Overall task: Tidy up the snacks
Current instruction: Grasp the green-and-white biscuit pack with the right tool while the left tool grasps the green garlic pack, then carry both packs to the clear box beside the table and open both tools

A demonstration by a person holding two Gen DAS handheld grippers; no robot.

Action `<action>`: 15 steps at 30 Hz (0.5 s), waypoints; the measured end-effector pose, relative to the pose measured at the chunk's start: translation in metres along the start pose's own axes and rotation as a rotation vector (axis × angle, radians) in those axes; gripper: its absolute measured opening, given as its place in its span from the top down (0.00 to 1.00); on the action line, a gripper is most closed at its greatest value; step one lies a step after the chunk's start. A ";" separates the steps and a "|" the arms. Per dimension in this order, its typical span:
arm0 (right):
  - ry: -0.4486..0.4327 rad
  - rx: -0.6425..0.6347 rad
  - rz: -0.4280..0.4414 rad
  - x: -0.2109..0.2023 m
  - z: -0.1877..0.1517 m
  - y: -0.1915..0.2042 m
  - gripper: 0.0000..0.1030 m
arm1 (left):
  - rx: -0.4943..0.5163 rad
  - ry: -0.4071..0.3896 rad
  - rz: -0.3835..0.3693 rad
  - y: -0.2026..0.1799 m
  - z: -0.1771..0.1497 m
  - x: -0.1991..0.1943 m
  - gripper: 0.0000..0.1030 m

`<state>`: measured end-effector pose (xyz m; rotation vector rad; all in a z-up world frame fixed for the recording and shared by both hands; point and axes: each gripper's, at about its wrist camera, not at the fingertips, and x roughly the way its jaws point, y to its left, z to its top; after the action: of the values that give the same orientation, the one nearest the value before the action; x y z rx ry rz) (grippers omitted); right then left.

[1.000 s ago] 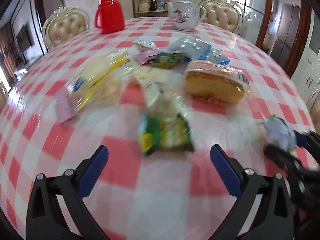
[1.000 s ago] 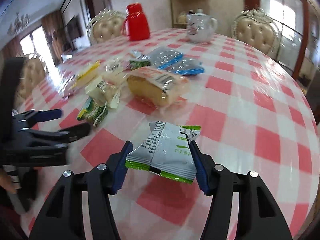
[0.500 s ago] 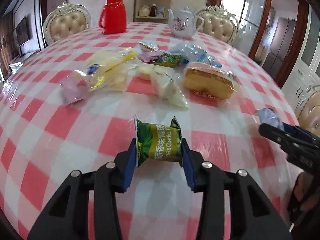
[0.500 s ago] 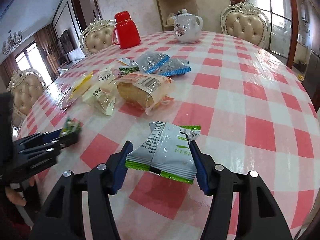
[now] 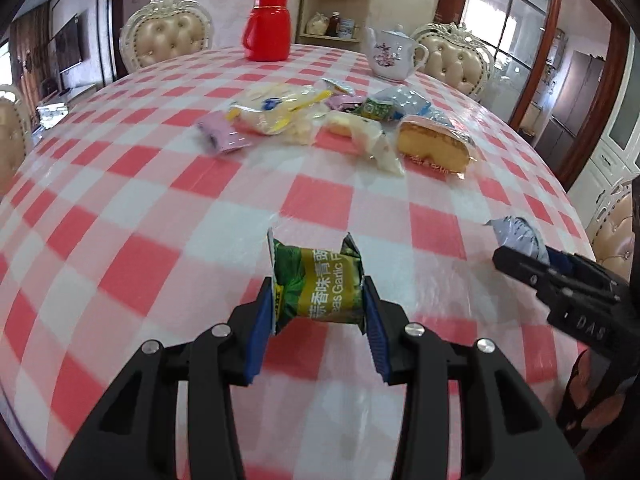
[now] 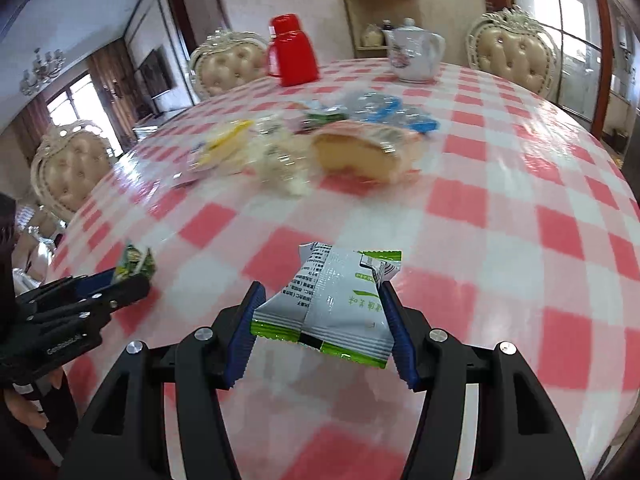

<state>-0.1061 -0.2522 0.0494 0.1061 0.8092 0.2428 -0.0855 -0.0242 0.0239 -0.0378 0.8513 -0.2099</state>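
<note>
My left gripper (image 5: 318, 312) is shut on a green garlic-pea snack packet (image 5: 318, 282) and holds it above the near part of the red-and-white checked table (image 5: 132, 208). My right gripper (image 6: 320, 312) is shut on a white-and-green snack packet (image 6: 336, 300), also above the table's near part. Each gripper shows in the other's view: the right one (image 5: 520, 252) at the right, the left one (image 6: 128, 276) at the left. The other snacks lie mid-table: a wrapped cake slice (image 5: 434, 148), a yellow-striped bag (image 5: 272, 114), a pale bag (image 5: 368, 138), a purple packet (image 5: 220, 134), blue packets (image 5: 404, 102).
A red flask (image 5: 267, 26) and a white teapot (image 5: 392, 58) stand at the table's far side. Cream tufted chairs (image 5: 168, 40) ring the table. A shelf unit (image 5: 332, 12) stands against the back wall. The table's rounded edge (image 6: 624, 184) curves away on the right.
My left gripper closed on the green packet, lifted it and drew back from the snack pile. My right gripper kept its white-and-green packet and pulled back too.
</note>
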 end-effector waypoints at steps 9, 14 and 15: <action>0.016 -0.069 0.061 -0.011 -0.023 0.054 0.45 | -0.055 -0.035 0.037 0.034 -0.032 -0.061 0.59; 0.032 -0.103 0.102 -0.010 -0.030 0.080 0.45 | -0.062 -0.046 0.053 0.052 -0.050 -0.094 0.59; 0.036 -0.112 0.111 -0.010 -0.031 0.086 0.45 | -0.061 -0.045 0.058 0.056 -0.054 -0.101 0.59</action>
<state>-0.1501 -0.1714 0.0508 0.0410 0.8247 0.3954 -0.1809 0.0537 0.0563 -0.0745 0.8131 -0.1287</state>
